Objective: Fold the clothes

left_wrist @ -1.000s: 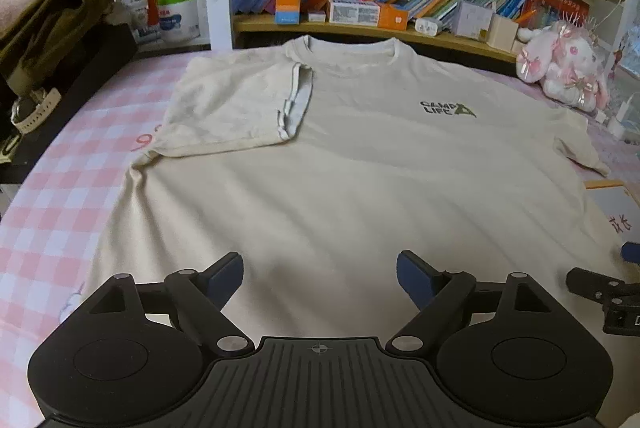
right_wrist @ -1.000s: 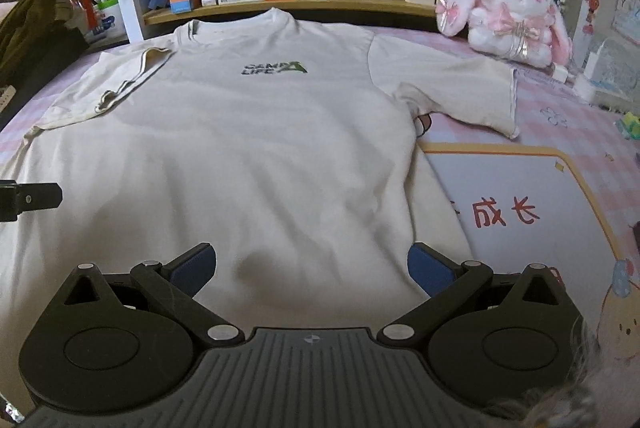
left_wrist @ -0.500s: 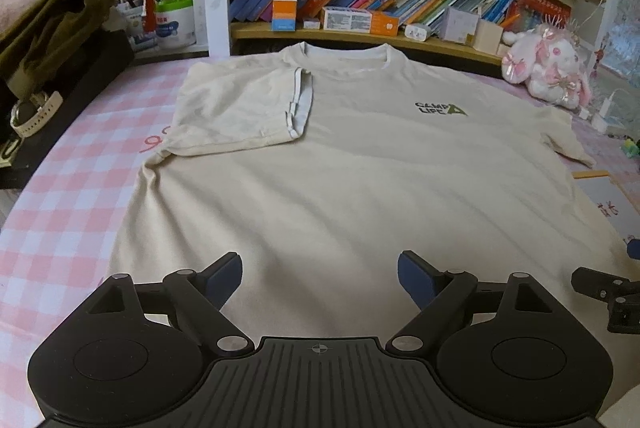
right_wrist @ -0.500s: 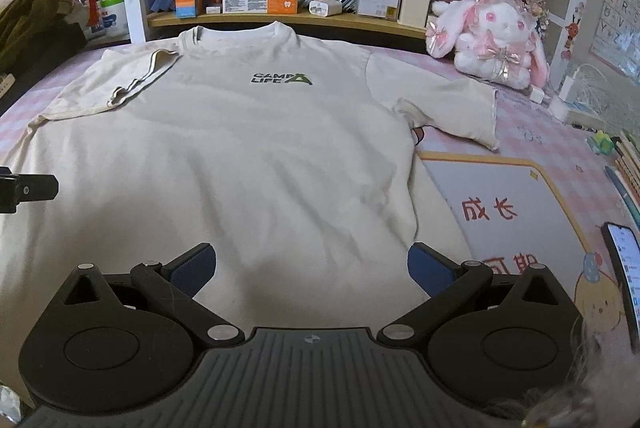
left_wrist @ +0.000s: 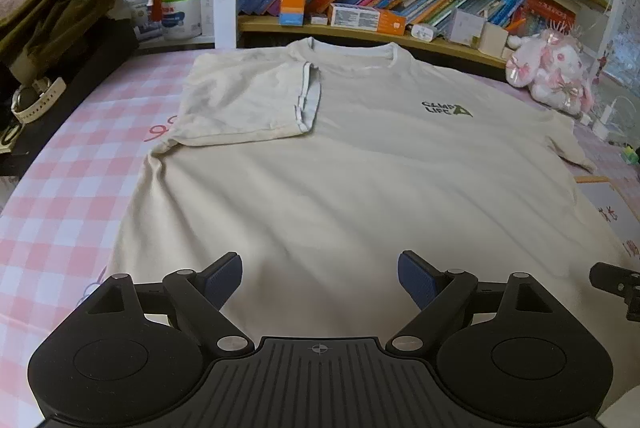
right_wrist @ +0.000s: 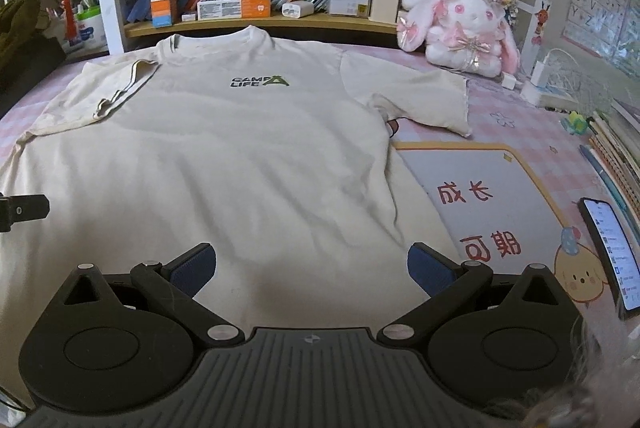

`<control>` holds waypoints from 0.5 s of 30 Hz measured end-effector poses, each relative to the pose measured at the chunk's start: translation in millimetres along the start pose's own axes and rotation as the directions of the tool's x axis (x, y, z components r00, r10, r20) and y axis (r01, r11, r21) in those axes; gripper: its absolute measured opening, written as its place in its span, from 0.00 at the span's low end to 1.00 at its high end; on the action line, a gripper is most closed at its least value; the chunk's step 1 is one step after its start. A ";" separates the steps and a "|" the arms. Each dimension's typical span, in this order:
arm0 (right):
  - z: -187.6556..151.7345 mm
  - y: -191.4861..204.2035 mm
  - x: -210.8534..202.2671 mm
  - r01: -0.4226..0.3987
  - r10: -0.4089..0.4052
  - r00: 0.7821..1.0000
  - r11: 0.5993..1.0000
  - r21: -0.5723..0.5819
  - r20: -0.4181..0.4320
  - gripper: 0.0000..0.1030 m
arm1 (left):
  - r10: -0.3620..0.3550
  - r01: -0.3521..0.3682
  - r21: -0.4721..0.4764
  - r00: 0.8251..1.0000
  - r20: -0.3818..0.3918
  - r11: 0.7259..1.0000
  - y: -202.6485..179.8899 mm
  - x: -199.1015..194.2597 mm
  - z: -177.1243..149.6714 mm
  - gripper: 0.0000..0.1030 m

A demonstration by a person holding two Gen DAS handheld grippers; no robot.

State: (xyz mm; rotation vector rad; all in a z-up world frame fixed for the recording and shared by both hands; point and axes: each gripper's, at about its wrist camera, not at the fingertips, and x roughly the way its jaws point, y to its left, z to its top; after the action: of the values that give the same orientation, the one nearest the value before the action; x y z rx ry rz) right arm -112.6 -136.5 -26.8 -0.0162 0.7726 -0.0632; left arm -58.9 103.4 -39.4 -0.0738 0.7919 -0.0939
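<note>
1. The tabletop [left_wrist: 68, 196], covered in a pink-and-white check cloth, fills both views; the cream T-shirt [left_wrist: 360, 188] is the landmark here, lying front up and spread flat across the middle of it.
2. Behind the shirt's collar runs a bookshelf [right_wrist: 256, 24] of leaning books, seen in both views.
3. The shirt's sleeve on the side of the dark bag is folded in over the chest, its hem showing; the left wrist view shows this fold [left_wrist: 248, 104] plainly, while the right wrist view catches it only at a slant.
4. The opposite sleeve [right_wrist: 420, 96] lies out flat toward the plush rabbit; only the right wrist view shows all of it.
5. A printed mat [right_wrist: 492, 196] with red characters lies beside the shirt's side edge, with its near corner tucked under the fabric. The left wrist view shows only a sliver of it.
6. The left tongs [left_wrist: 320, 280] hover over the shirt's lower part, spread wide with nothing between the pads.
7. The right tongs [right_wrist: 312, 266] are likewise spread over the hem area, empty.
8. A dark olive bag [left_wrist: 60, 12] sits beyond the folded sleeve, fuller in the left wrist view.
9. The plush rabbit [right_wrist: 468, 28] sits past the flat sleeve.
10. A lit phone [right_wrist: 608, 252] lies beyond the mat, in the right wrist view only.
11. The green chest logo [right_wrist: 260, 81] sits below the collar.
</note>
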 end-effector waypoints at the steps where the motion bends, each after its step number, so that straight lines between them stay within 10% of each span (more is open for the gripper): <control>1: 0.6 -1.2 0.2 -0.002 0.002 1.000 1.000 0.005 0.000 1.00 | 0.003 -0.003 -0.004 1.000 -0.001 1.000 0.0 0.7 0.5 0.85; 15: 19.1 -35.9 27.4 -0.075 0.075 0.997 0.997 0.006 -0.003 1.00 | 0.096 -0.098 -0.049 0.995 -0.041 0.994 -28.3 21.9 12.9 0.85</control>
State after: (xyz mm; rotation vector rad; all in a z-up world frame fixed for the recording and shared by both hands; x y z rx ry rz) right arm -81.6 -174.2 -30.9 0.0183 0.7755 0.0057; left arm -36.0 73.2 -42.9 -0.0822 0.8348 0.0166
